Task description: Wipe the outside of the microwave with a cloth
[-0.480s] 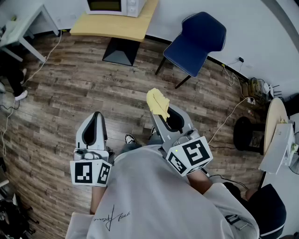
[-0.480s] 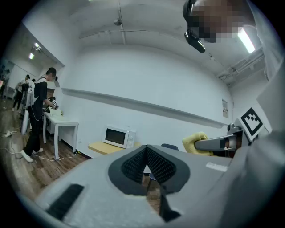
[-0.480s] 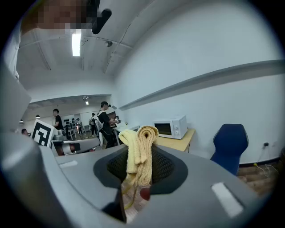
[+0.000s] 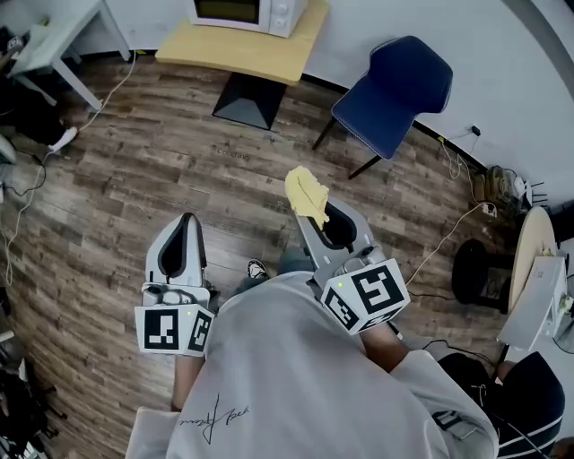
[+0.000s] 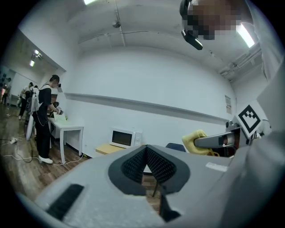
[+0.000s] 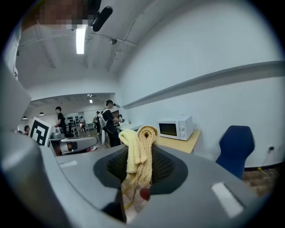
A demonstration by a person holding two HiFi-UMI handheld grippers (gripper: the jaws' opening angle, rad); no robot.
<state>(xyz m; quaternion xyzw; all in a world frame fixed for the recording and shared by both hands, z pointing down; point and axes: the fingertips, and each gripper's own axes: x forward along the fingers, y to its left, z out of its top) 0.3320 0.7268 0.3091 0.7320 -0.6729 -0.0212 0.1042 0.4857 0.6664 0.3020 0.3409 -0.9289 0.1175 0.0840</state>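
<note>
1. A white side table [image 4: 49, 40] is standing at far left on wood-plank flooring [image 4: 134, 170].
2. The left gripper [image 4: 186, 221] is hovering with its ribbed jaws pressed together, nothing between them.
3. The white microwave [image 4: 249, 12], cropped by the top edge, is sitting on a pale wooden table [image 4: 235, 52], well apart from both grippers.
4. The right gripper [image 4: 305, 213] is pinching a nubby yellow cloth [image 4: 305, 193].
5. A blue moulded chair [image 4: 395, 90] is standing beside the wooden table, with cables [image 4: 496, 184] lying tangled at far right.
</note>
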